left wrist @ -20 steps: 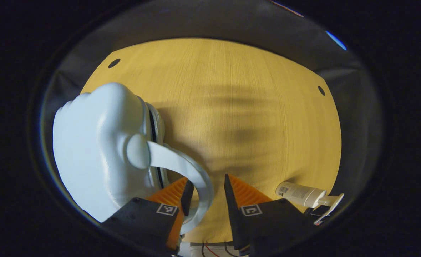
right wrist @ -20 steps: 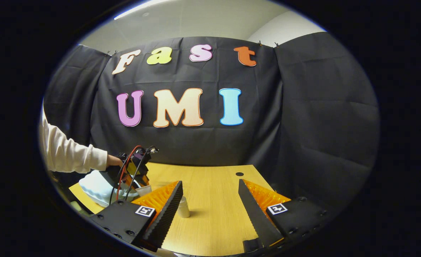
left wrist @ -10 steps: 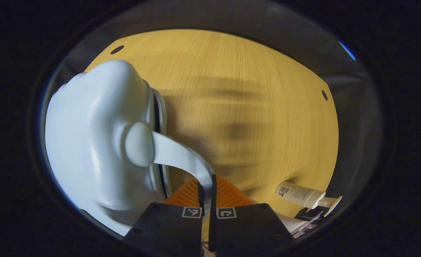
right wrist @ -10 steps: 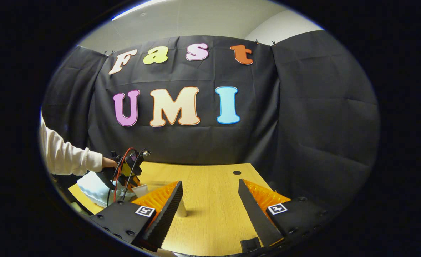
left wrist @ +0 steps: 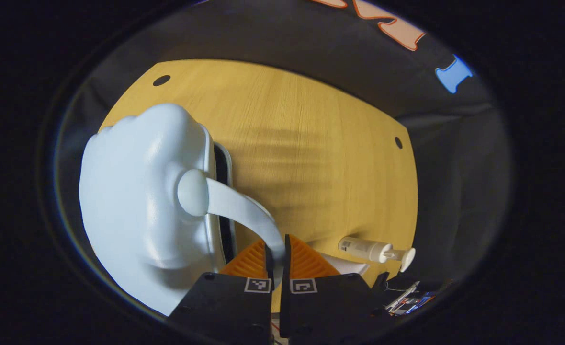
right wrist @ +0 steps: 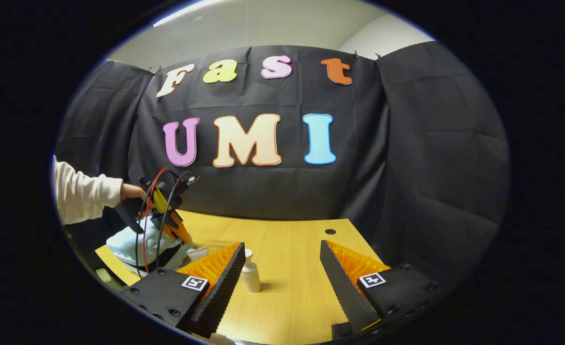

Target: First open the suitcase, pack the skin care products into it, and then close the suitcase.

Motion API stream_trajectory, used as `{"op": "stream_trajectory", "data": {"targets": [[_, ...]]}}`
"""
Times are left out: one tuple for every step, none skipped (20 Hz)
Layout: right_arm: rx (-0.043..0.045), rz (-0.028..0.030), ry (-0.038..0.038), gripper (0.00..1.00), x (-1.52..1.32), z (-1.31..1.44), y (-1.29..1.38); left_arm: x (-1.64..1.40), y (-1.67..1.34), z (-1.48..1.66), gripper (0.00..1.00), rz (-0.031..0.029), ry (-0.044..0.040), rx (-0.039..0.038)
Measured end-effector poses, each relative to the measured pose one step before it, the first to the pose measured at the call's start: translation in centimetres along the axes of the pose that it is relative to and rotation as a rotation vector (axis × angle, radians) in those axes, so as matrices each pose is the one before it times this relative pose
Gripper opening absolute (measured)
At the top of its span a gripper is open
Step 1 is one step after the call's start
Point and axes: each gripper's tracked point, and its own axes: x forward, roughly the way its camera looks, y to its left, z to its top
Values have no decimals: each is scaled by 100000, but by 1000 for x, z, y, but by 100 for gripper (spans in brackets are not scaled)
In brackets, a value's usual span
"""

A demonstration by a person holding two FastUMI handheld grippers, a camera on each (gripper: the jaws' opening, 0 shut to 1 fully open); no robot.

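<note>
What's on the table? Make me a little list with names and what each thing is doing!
suitcase: pale blue, lid parted a crack
handle: pinched by left gripper
left gripper: shut on handle
right gripper: open, holds nothing
pump bottle: upright on table, near the right gripper

suitcase (left wrist: 139,206): pale blue | table (left wrist: 321,158): yellow wood grain | pump bottle (left wrist: 366,248): white | sleeve (right wrist: 84,195): white

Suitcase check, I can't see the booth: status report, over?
Left gripper shut on suitcase handle. Right gripper open, idle. Suitcase cracked open. Pump bottle standing on table, unpacked.
</note>
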Motion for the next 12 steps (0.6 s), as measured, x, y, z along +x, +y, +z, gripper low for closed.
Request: {"op": "stream_trajectory", "data": {"targets": [[-481, 958, -385, 96, 168, 169, 346, -2221, 94, 587, 0, -2589, -2475, -1230], [-405, 738, -388, 98, 253, 21, 318, -2250, 321, 899, 0, -2039, -2956, -1571], [-90, 773, -532, 98, 249, 226, 367, -2329, 594, 803, 0, -940, -2586, -937], [370, 965, -482, 98, 144, 152, 491, -2001, 661, 746, 0, -472, -2463, -90], [567, 1090, -679, 98, 253, 314, 599, -2061, 829, 715, 0, -148, -2881, -383], [447, 920, -735, 98, 246, 264, 451, -2015, 1084, 813, 0, 0, -2101, -454], [163, 927, -758, 98, 209, 269, 573, -2038, 1469, 767, 0, 695, -2110, -1122], [-149, 835, -556, 98, 184, 152, 581, -1588, 1472, 505, 0, 602, -1110, -1432], [-488, 714, -310, 98, 159, 126, 589, -1329, 1482, 317, 0, 338, -1033, -1593], [-654, 563, -197, 98, 140, 33, 539, -1058, 1316, 271, 0, 427, -1019, -1664], [-632, 439, -54, 98, 140, 83, 544, -868, 1198, 302, 0, 287, -945, -853], [-383, 585, -55, 98, 164, 24, 637, -789, 1132, 400, 0, 478, -1034, -453]]}}
